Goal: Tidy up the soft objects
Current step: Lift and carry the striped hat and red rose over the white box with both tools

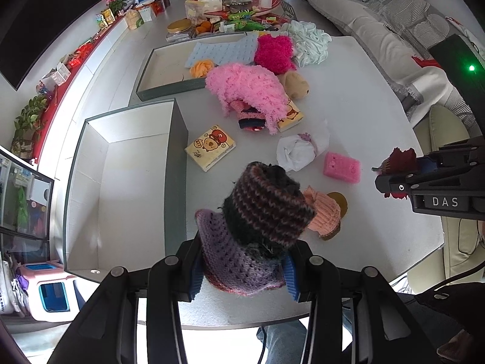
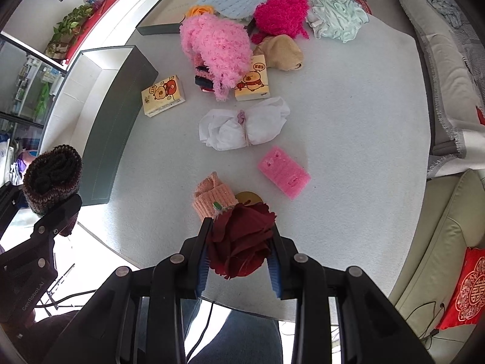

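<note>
My left gripper (image 1: 242,276) is shut on a rolled striped knit hat (image 1: 263,212), purple and dark red, held above the table's near edge beside the deep empty grey box (image 1: 121,188). The hat also shows in the right wrist view (image 2: 53,179). My right gripper (image 2: 239,257) is shut on a dark red fabric flower (image 2: 242,242), above a peach knit piece (image 2: 212,197). In the left wrist view the right gripper (image 1: 394,179) holds the flower (image 1: 398,159) at the right. Loose on the table lie a pink sponge (image 2: 285,173), a white tied cloth (image 2: 242,127) and a pink fluffy scarf (image 2: 215,48).
Two yellow tissue packs (image 2: 163,95) (image 2: 253,79), a magenta fluffy item (image 2: 280,12), a mint cloth (image 2: 333,12) and a tan plush (image 2: 280,53) lie further back. A shallow tray (image 1: 163,69) holds a blue mat and an orange flower. A sofa (image 2: 448,60) runs along the right.
</note>
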{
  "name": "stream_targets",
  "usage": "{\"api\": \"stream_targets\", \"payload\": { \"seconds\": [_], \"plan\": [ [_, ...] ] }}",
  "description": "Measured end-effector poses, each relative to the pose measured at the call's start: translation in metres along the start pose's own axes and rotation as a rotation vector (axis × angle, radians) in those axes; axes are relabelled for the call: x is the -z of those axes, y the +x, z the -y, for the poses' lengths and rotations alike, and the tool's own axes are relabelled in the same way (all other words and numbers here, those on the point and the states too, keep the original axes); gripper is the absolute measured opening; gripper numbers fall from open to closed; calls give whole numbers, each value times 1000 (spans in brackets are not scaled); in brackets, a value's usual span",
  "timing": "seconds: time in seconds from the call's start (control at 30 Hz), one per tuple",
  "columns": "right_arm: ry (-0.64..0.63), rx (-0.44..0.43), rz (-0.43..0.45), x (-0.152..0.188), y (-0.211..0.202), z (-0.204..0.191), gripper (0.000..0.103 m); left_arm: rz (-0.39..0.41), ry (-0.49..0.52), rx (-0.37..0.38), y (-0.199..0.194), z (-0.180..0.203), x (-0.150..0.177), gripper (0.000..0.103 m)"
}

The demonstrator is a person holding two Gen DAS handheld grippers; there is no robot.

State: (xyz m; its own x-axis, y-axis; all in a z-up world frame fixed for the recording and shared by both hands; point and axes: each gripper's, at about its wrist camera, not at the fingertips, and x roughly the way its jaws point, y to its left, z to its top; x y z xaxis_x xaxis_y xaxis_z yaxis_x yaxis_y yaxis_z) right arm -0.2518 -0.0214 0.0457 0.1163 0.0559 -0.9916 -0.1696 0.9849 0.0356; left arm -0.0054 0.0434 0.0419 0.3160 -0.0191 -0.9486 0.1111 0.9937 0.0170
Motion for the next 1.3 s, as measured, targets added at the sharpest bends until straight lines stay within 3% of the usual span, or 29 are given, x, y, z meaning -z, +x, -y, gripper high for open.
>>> {"api": "stream_targets", "payload": {
  "seconds": [1.3],
  "plan": [
    [-41, 22, -22, -7, 6, -11, 35, 8, -54, -9, 4, -14, 4, 44]
  ]
}}
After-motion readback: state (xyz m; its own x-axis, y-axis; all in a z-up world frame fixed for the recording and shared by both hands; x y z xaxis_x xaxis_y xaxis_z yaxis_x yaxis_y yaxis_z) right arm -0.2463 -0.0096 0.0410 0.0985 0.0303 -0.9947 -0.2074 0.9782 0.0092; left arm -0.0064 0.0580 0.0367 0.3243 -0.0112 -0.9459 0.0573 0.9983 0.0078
